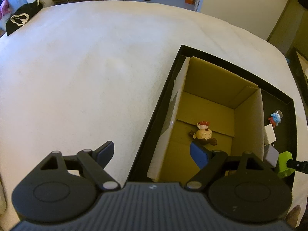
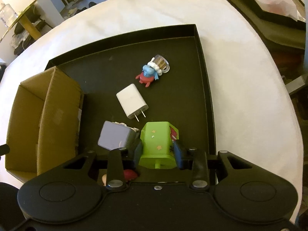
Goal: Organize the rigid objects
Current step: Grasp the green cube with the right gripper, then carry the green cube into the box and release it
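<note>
A black tray lies on a white bed and holds a cardboard box. My right gripper is shut on a green block toy in the tray. Beside it lie a purple-grey charger, a white plug charger and a blue-and-red figurine. My left gripper is open and empty, straddling the left walls of the tray and box, above them. A brown monkey figurine lies in the box. The green toy also shows at the right.
The white bed spreads wide to the left of the tray. A black garment lies at its far left corner. A dark low table with a plastic bag stands beyond the bed's right edge.
</note>
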`<state>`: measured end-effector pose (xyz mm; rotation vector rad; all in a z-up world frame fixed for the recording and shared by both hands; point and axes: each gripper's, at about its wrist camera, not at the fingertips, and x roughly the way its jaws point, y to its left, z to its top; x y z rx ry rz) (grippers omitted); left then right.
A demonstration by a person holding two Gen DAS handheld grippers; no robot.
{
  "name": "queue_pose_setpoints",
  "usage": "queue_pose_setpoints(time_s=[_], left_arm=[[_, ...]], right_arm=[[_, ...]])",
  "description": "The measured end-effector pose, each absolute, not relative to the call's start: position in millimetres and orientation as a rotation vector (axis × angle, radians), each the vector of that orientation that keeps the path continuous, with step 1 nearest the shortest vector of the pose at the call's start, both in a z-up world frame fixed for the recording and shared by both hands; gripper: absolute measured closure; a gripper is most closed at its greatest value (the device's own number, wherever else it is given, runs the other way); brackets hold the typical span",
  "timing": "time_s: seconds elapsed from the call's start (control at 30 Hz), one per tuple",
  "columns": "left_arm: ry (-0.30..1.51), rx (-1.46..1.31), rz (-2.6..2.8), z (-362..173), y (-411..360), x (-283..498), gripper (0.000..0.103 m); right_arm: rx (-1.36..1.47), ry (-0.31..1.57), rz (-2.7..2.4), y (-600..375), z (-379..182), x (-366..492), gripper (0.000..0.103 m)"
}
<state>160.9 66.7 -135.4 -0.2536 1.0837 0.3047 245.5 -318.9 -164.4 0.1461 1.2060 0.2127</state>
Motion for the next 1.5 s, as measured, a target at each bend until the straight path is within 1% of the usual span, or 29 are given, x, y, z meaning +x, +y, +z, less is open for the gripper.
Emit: queue_pose_setpoints(time_s=[0.23, 0.27, 0.4, 0.43, 0.5, 0.57, 0.6, 0.67, 0.7, 0.73, 0.77, 0.87, 1.23, 1.5], left_arm=[[1.088, -0.277, 0.26, -137.1, 72.9, 159.5, 0.019], [1.094, -0.277, 0.251, -137.9, 73.2, 159.6, 0.021], [1.101, -0.271, 0.223, -140.3, 73.0, 160.6, 0.023], [1.104, -0.272, 0.217, -141.1, 73.5, 160.8, 0.026], [1.118, -0.277, 0.211, -144.4, 74.1, 161.6, 0.035], [1.133, -0.287, 0.204, -148.3, 75.7, 162.5, 0.047], [1.137, -0.291, 0.201, -149.9, 76.1, 162.8, 0.05], [1.145, -0.299, 0.189, -152.6, 76.8, 162.7, 0.066], [1.151, -0.301, 0.186, -154.0, 77.1, 163.1, 0.071], [1.157, -0.303, 0.184, -155.4, 77.2, 163.4, 0.078], [1.158, -0.303, 0.182, -156.2, 77.3, 163.3, 0.083], [1.151, -0.306, 0.168, -157.2, 77.0, 163.1, 0.091], [1.136, -0.314, 0.139, -159.0, 79.7, 161.6, 0.091], [1.126, -0.324, 0.127, -158.6, 83.5, 158.9, 0.091]], right_arm=[[0.111, 1.169, 0.218, -304.2, -136.9, 247.1, 0.069], [0.106, 1.163, 0.221, -300.6, -132.8, 247.5, 0.069], [0.087, 1.134, 0.242, -282.2, -115.7, 249.3, 0.069], [0.084, 1.127, 0.249, -277.2, -111.2, 249.6, 0.069], [0.075, 1.112, 0.264, -265.8, -102.4, 251.2, 0.069], [0.066, 1.098, 0.279, -254.1, -94.1, 252.9, 0.069], [0.062, 1.09, 0.287, -247.7, -89.9, 253.5, 0.069], [0.052, 1.078, 0.302, -235.9, -82.9, 255.0, 0.069], [0.046, 1.073, 0.312, -229.1, -79.8, 255.7, 0.069], [0.041, 1.069, 0.32, -223.4, -77.7, 256.2, 0.069], [0.035, 1.066, 0.332, -216.3, -75.5, 256.7, 0.069], [0.022, 1.062, 0.358, -197.0, -72.8, 257.8, 0.069], [-0.035, 1.057, 0.438, -132.4, -71.2, 253.9, 0.069], [-0.049, 1.073, 0.479, -95.5, -83.3, 257.2, 0.069]])
